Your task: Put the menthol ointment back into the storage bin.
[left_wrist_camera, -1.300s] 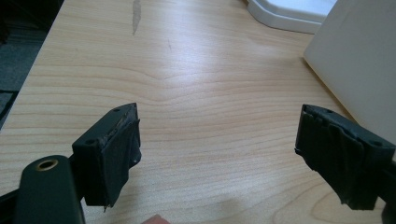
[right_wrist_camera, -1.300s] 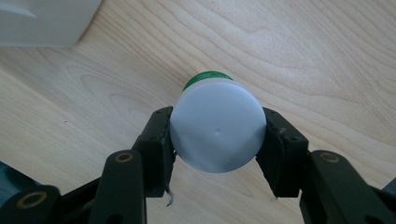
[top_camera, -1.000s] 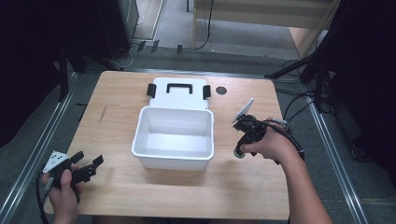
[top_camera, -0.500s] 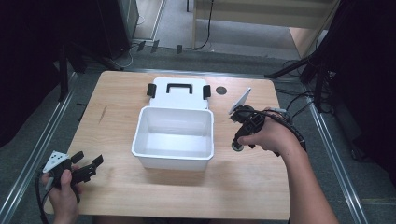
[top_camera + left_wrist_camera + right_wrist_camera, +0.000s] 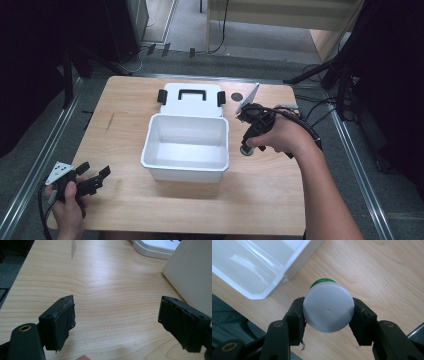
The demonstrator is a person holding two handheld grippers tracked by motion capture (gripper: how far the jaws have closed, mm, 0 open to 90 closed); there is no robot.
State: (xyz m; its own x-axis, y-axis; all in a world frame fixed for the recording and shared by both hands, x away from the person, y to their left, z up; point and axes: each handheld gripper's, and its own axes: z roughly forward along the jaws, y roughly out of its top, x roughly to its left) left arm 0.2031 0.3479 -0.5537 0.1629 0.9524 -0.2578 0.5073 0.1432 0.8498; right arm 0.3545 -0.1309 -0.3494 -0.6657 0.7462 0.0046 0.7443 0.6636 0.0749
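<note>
My right gripper [image 5: 328, 315] is shut on a small round jar [image 5: 327, 310] with a white cap and a green band below it. The jar [image 5: 246, 149] hangs above the table, just right of the white bin [image 5: 186, 145], which is open and has nothing inside. The right gripper [image 5: 248, 142] points down from the person's hand. At the table's near left corner my left gripper [image 5: 95, 175] stands open, low over bare wood. In the left gripper view its jaws are wide apart, and nothing lies between the left gripper's [image 5: 116, 320] pads.
The bin's white lid [image 5: 190, 98] with black handle and clips lies behind the bin. A dark round disc [image 5: 236, 96] sits on the table by the lid. Cables trail off the table's right edge. Bare wood spreads in front of the bin.
The right gripper has risen with the jar and moved toward the bin's right wall. The left gripper has stayed in place.
</note>
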